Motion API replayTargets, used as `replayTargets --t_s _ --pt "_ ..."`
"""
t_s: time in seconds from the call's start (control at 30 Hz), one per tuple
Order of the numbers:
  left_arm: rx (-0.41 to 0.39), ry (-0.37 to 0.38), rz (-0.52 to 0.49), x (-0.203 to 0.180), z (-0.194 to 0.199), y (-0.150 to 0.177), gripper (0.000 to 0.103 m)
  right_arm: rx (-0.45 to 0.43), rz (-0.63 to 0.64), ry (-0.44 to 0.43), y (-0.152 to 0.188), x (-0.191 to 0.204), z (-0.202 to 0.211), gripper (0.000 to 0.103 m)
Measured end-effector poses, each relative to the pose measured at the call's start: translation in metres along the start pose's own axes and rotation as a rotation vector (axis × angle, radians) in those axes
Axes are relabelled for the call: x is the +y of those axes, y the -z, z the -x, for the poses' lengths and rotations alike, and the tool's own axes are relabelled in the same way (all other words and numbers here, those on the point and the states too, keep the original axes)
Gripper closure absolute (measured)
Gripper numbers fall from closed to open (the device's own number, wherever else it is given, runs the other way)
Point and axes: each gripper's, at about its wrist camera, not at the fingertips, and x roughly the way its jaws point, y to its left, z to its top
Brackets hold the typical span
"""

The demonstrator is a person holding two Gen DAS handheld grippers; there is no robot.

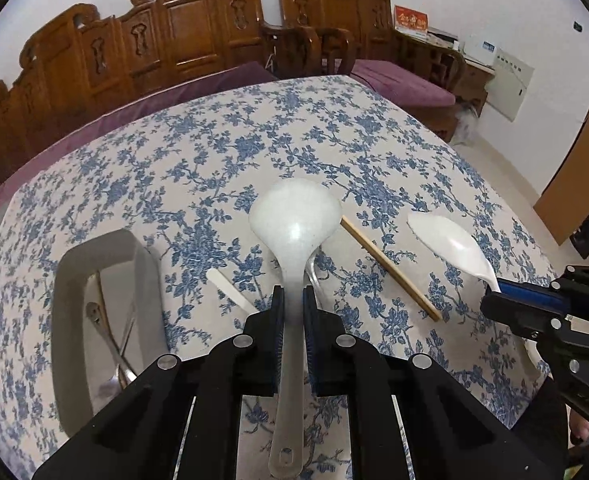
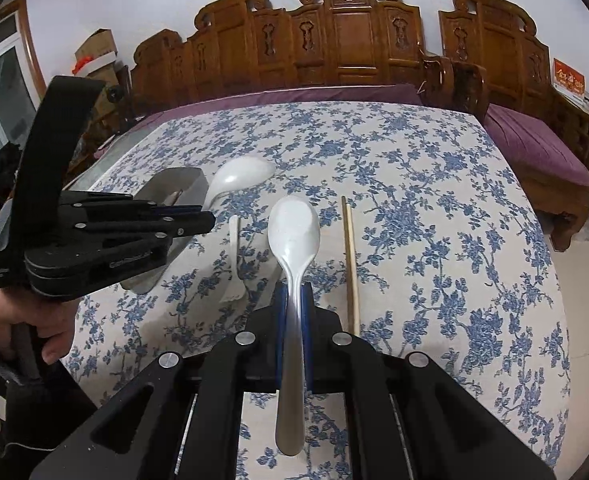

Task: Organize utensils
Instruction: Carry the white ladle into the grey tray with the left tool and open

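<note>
My left gripper point(image 1: 293, 294) is shut on the handle of a white translucent ladle point(image 1: 294, 216), held above the table. In the right wrist view it point(image 2: 208, 218) comes in from the left, with the ladle bowl point(image 2: 242, 176) past its tips. My right gripper point(image 2: 294, 288) is shut on the handle of a white spoon point(image 2: 294, 224). From the left wrist view it point(image 1: 494, 294) enters at the right with that spoon point(image 1: 450, 240). A grey tray point(image 1: 146, 264) at the left holds metal utensils point(image 1: 106, 332). A wooden chopstick point(image 1: 390, 268) and a white fork point(image 2: 234, 256) lie on the cloth.
The table carries a blue floral cloth point(image 1: 214, 152). Carved wooden chairs point(image 2: 346, 40) with purple cushions stand along its far side. A person's hand point(image 2: 14, 320) grips the left tool at the near left. The tray point(image 2: 182, 178) sits near the table's left edge.
</note>
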Motion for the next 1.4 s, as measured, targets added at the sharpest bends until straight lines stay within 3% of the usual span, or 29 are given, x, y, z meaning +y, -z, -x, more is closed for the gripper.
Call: replayTargets --t_s 0.7,1.03,1.4 --pt "-0.032 -0.106 0.087 0.088 0.038 0.014 0.095 -0.005 0.074 -0.033 -0.029 0.071 -0.016 0.094" --pt "-0.009 -0.145 0.143 0.131 0.027 0.025 0.095 0.004 0.093 -0.041 -0.041 0.097 -0.030 0.094" --pt "0.026 -0.132 0.208 0.161 0.002 0.033 0.095 0.029 0.105 -0.038 -0.041 0.109 -0.045 0.094"
